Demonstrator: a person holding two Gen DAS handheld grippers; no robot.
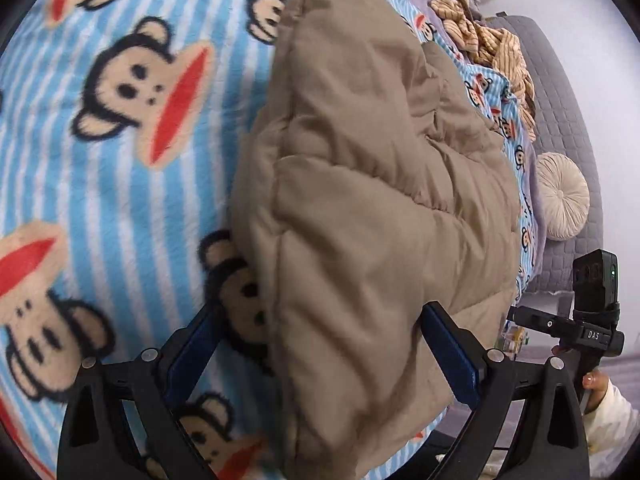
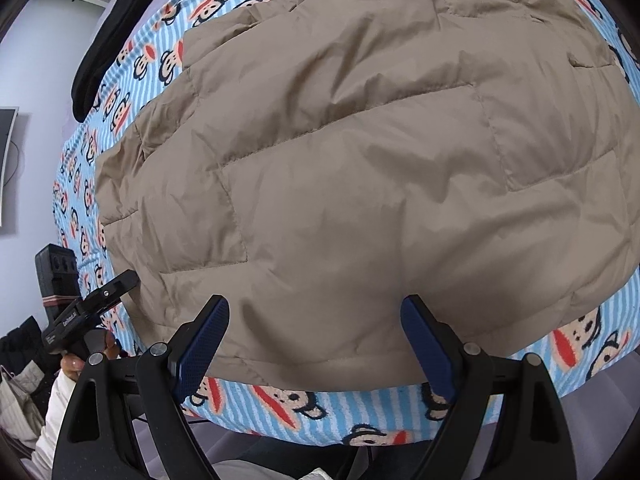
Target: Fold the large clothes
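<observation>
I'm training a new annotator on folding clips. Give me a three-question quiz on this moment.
1. True or false: the right hand-held gripper is clamped shut on the tan puffer jacket.
2. What lies at the far edge of the monkey-print blanket in the right wrist view? A) black garment B) red towel C) white shoe
3. Fill in: beyond the jacket in the left wrist view sits a round cream ___.

Key:
1. False; its jaws stand open over the hem.
2. A, the black garment.
3. cushion.
</observation>
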